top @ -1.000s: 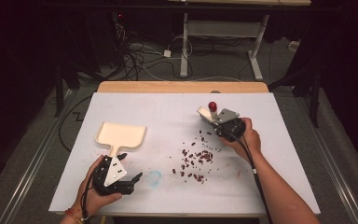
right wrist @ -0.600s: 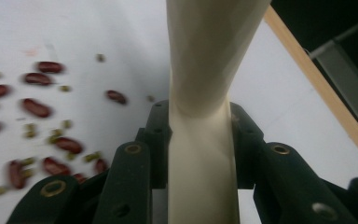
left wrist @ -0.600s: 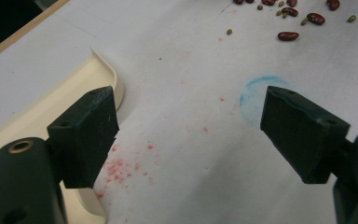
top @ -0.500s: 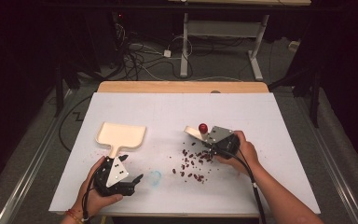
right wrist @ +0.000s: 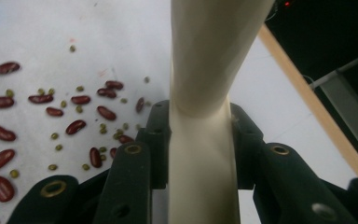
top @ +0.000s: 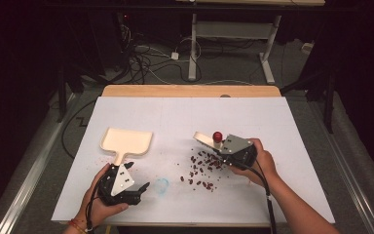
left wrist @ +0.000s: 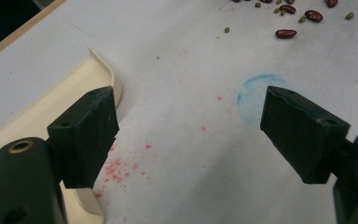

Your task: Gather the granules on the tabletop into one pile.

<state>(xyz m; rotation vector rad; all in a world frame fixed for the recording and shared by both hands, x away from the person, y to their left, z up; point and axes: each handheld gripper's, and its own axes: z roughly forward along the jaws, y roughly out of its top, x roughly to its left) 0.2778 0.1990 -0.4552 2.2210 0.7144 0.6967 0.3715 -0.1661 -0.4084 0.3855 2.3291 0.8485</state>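
**A:** Black jaws on the left gripper (top: pixel 135 181) stand wide apart, nothing between them. It sits near the front table (top: pixel 292 122) edge, just short of the dustpan (top: pixel 126 141) handle. One jaw is right beside the cream rim in the left gripper view.

**B:** Right side?

**A:** Right gripper (top: pixel 220 151) is clamped on the cream brush handle (right wrist: pixel 200 93), red knob (top: pixel 217 136) on top. It's at the right edge of the spilled beans (top: pixel 202 168), dark red ones mixed with small green ones.

**B:** Risks?

**A:** Pan isn't held. If the brush pushes beans at it, I'd expect it to slide away. Hard strokes would likely scatter the small green ones wider. Handle grip looks narrow, so it could twist in the jaws.

**B:** Room?

**A:** Plenty. Bare white between the pile and the pan, apart from a faint blue ring mark (top: pixel 162 184). Far half of the table is open. Pile lies nearer the front edge than the back, so sweeping toward the person could drop beans off. Beyond the far wooden strip (top: pixel 190 90): floor cables, desk legs.
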